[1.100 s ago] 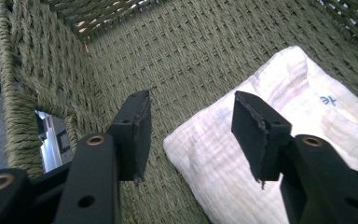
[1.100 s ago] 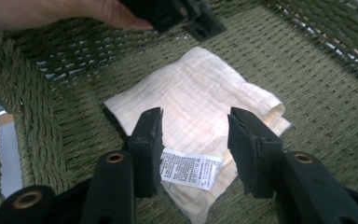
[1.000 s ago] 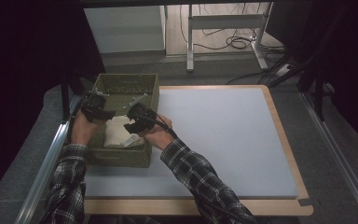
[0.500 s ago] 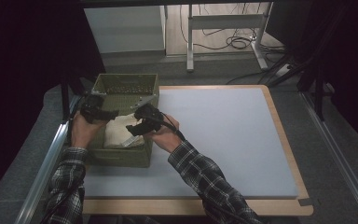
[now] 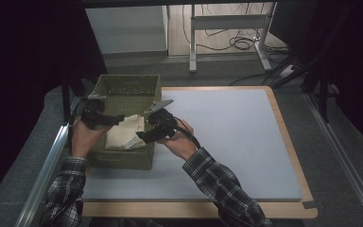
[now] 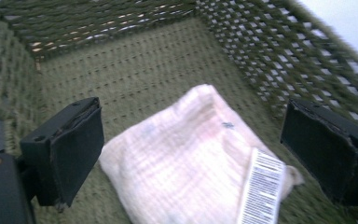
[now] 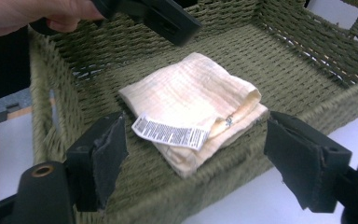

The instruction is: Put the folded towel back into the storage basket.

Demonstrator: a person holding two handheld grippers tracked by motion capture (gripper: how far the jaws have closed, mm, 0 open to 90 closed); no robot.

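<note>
A green woven basket (image 5: 123, 90) sits at the far left corner of the surface (image 5: 227, 137), with a pale folded cloth (image 5: 123, 135) lying inside it. The left gripper (image 5: 105, 118) hangs over the basket's left rim, and the right gripper (image 5: 147, 135) hovers over its right side, just above the cloth. Plaid sleeves (image 5: 217, 184) reach in from the near edge.

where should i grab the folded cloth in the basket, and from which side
Take the folded cloth at its thick folded edge beside the white label, coming straight down from above. It lies flat on the basket floor with woven walls all round, so a side approach is blocked.
</note>
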